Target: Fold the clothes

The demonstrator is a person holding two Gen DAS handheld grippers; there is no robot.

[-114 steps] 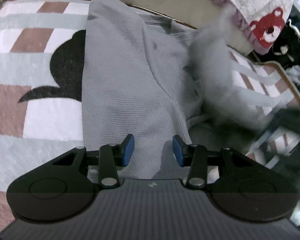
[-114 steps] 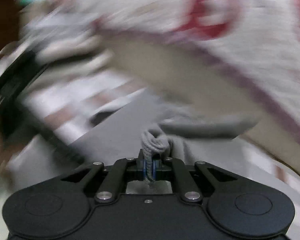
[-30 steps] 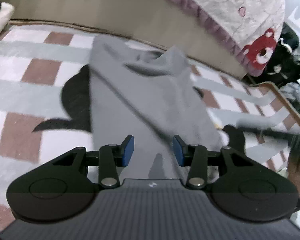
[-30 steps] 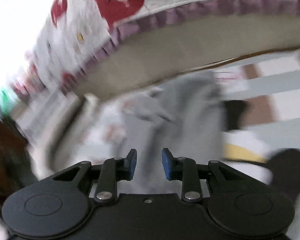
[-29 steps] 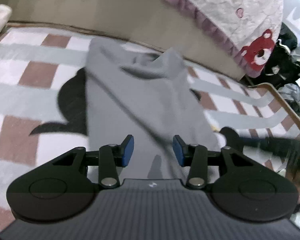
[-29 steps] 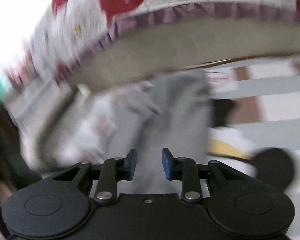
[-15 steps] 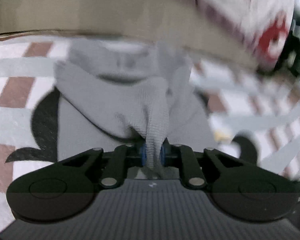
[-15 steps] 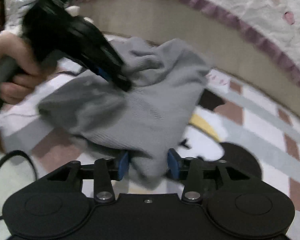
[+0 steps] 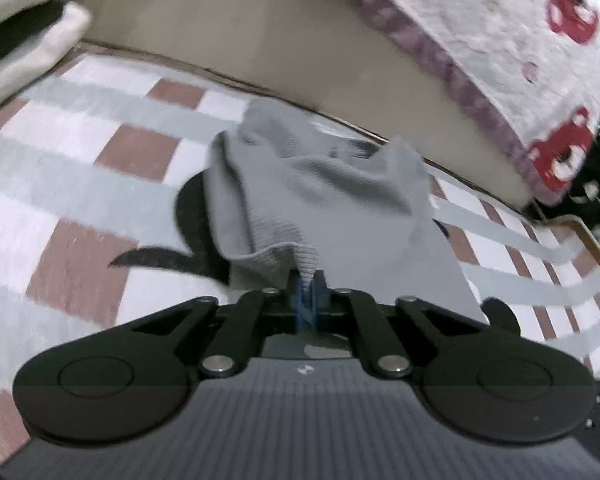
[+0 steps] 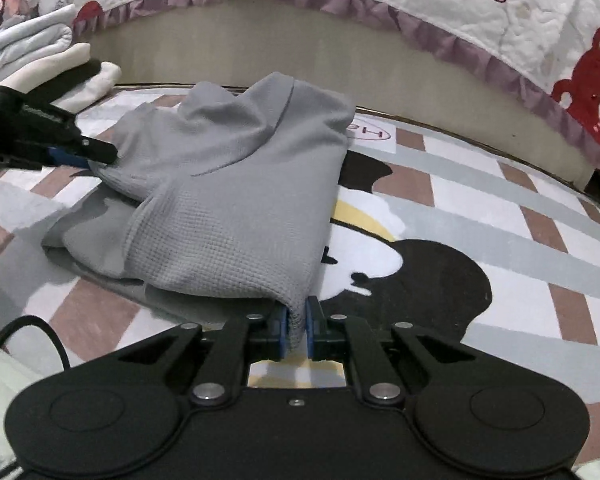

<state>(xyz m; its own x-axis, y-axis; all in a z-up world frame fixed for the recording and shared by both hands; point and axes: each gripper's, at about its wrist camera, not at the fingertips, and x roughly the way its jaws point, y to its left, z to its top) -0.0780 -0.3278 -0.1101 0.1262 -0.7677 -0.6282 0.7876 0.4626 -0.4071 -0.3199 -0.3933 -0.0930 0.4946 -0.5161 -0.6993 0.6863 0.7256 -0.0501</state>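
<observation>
I have the grey shirt (image 10: 236, 200) pinched at both near corners: left gripper (image 9: 308, 300) fingers and right gripper (image 10: 296, 332) fingers each clamp a hem, lifted off the rug (image 10: 500, 280) beside the bed (image 10: 340, 48).

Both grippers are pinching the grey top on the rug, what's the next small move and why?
Probably carry both held corners forward together, toward the collar end near the bed. The left gripper and right gripper are each shut on the near edge of the grey waffle-knit top, which is lifted and bunched over the patterned rug, so the fold looks only half laid.
</observation>
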